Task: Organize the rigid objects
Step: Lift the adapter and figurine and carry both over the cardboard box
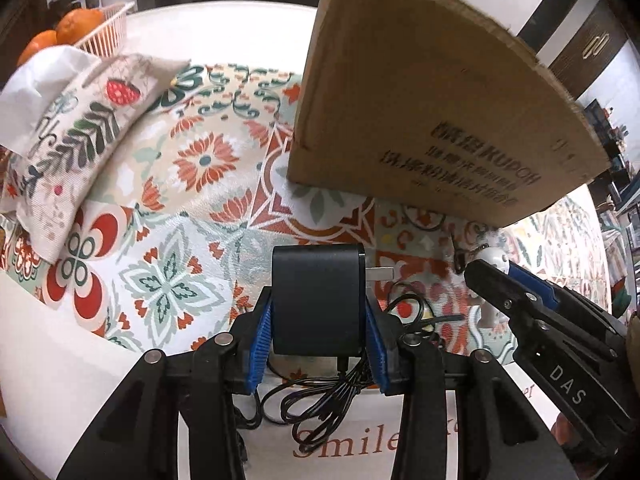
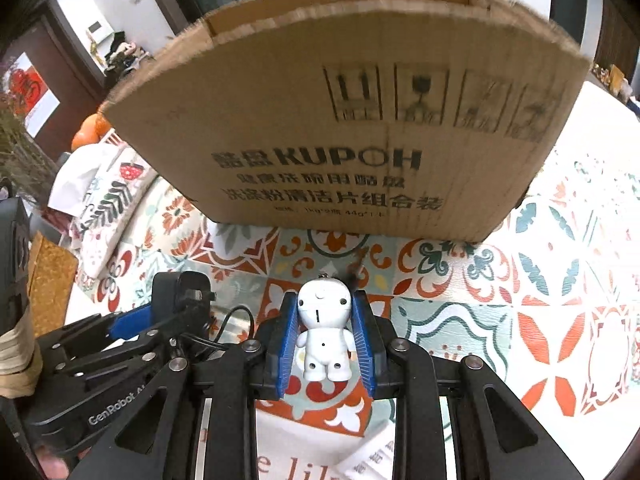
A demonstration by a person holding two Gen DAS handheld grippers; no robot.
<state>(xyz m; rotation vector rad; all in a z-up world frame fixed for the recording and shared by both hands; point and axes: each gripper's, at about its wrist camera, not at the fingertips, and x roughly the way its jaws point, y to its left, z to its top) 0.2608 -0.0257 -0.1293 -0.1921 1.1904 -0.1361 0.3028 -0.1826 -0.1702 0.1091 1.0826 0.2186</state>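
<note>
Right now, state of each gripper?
Left gripper: closed on the black power adapter.
Right gripper: closed on the white figurine.

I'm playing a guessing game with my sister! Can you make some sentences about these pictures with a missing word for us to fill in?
1. The left gripper is shut on a ____ power adapter with a cable.
2. The right gripper is shut on a small white ____.
3. The fruits in the white basket are ____.
4. Behind both grippers stands a big box made of ____.

Missing words: black; figurine; oranges; cardboard
</note>
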